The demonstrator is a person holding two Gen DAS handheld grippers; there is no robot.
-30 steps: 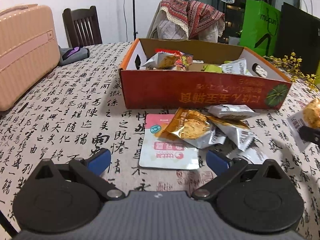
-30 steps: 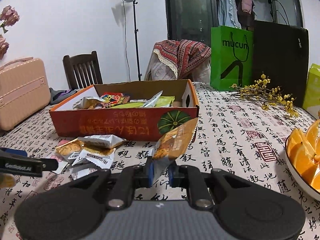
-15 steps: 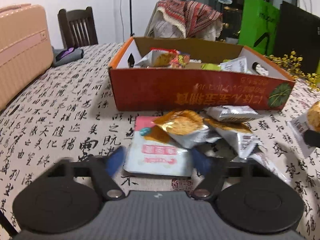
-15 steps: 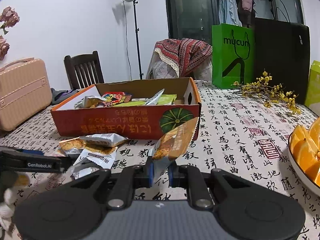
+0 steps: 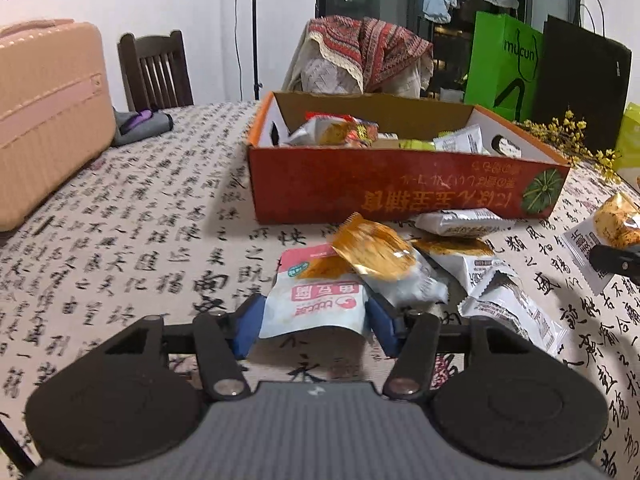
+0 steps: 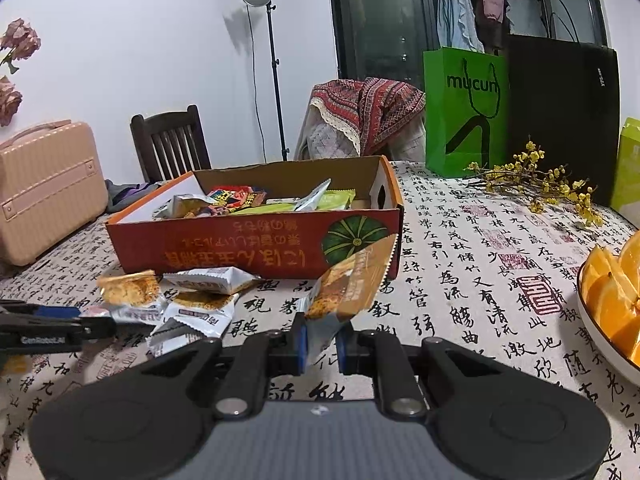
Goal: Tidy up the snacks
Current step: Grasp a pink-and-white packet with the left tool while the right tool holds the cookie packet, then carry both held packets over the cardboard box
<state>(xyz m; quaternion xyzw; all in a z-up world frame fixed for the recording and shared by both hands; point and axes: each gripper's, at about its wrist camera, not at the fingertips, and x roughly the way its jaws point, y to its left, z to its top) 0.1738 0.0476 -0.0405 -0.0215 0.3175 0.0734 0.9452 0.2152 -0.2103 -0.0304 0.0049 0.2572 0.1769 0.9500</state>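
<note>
The white-and-pink pouch (image 5: 316, 308) is lying on the table (image 5: 132, 248) in front of the red box (image 5: 400, 192), at the near left edge of a small heap of packets. The left tongs (image 5: 314, 324) are closing around its near end: the blue pads (image 5: 248, 330) are sitting at either side edge of the pouch, and its near edge is lifting and bowing slightly between them, though whether they are pressing it firmly is hard to tell. An orange packet (image 5: 376, 256) is lying tilted across the pouch's far end, touching it. Just right of that, more white packets (image 5: 468, 264) are overlapping one another, one of them (image 5: 460, 222) lying right against the box's front wall.

The right tongs (image 6: 321, 344) are pressed together, pinching the lower corner of a brown-and-orange snack bar (image 6: 352, 280), which is sticking up and leaning right, in front of the box's right corner with the green pumpkin print. From this view the left tongs are coming in from the left edge, low in front of the box.

Inside the box, several wrapped snacks (image 6: 240, 200) are piled loosely, mostly toward its left half. A pink case (image 5: 48, 116) is standing well left of the box, a green bag (image 6: 464, 112) and yellow flower sprigs (image 6: 536, 176) are behind it to the right, and a bowl of orange slices (image 6: 612, 292) is sitting far right of it.
</note>
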